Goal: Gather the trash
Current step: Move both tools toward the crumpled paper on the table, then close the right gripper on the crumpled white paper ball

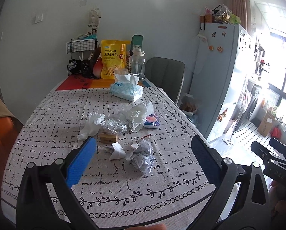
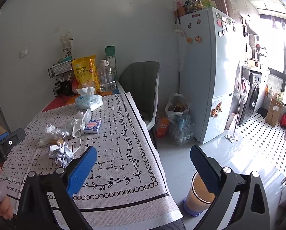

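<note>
Trash pile mid-table, both grippers empty and spread wide.

Crumpled paper (image 1: 143,158) lies nearest, with tissues (image 1: 91,124), foil (image 1: 114,125) and what may be a small brown box (image 1: 108,138) just beyond on the tablecloth (image 1: 47,134). Left gripper (image 1: 143,153) hovers near it; right gripper (image 2: 143,159) hangs off the table's right edge, above an orange bin (image 2: 197,193).

Crumpled trash (image 1: 123,132) clustered mid-table

Home kitchen-diner: fridge (image 2: 206,72), washing machine (image 2: 253,94), dining table (image 1: 66,118).
</note>
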Available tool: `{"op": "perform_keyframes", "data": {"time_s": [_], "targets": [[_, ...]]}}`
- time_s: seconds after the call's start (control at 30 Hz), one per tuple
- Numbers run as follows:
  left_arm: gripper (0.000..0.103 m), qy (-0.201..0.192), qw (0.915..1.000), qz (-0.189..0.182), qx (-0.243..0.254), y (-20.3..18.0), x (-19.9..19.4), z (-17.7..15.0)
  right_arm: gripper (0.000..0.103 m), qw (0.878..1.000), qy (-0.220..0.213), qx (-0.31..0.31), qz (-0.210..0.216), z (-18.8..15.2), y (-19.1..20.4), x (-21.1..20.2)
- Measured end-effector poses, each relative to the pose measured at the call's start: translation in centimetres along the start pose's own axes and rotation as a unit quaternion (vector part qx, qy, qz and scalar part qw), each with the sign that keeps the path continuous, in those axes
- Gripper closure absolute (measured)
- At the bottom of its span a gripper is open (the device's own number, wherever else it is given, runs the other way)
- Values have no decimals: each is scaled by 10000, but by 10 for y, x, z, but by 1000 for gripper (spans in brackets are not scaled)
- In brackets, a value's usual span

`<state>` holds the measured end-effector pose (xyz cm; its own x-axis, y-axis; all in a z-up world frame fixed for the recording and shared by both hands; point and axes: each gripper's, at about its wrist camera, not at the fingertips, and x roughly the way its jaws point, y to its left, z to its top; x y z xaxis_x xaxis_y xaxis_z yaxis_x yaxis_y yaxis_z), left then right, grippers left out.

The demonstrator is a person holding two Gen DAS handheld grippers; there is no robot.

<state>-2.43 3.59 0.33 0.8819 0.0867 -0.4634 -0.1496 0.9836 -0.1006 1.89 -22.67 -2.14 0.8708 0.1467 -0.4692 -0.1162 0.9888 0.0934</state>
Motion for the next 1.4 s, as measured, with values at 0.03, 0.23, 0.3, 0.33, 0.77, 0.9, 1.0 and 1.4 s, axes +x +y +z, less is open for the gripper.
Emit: {"op": "perform_keyframes", "data": {"time_s": [0.03,0.23,0.3,0.33,0.77,0.9,1.0,1.4], "targets": [[4,-6,10000,4,7,0,-1,0,7,10000,4,17,3,0,-1,0],[4,18,10000,-17,-51,3,0,0,7,10000,0,25,52,-1,0,0],[4,30,10000,-20,-52,3,0,-1,7,10000,-16,-7,77,-1,1,-1],[4,35,10000,-20,-49,3,0,-1,7,10000,-17,-17,87,-1,2,-1],[4,33,9999,4,-104,4,-1,-2,7,9998,-104,-115,154,-2,10,-4],[4,18,9999,24,-132,9,-1,-1,7,9991,-169,-84,382,-2,11,-7],[4,28,9999,20,-155,12,0,-1,7,9991,-169,-125,371,-1,14,-7],[4,137,9985,61,-530,49,9,-7,7,9975,140,-193,670,-6,31,15]]}}
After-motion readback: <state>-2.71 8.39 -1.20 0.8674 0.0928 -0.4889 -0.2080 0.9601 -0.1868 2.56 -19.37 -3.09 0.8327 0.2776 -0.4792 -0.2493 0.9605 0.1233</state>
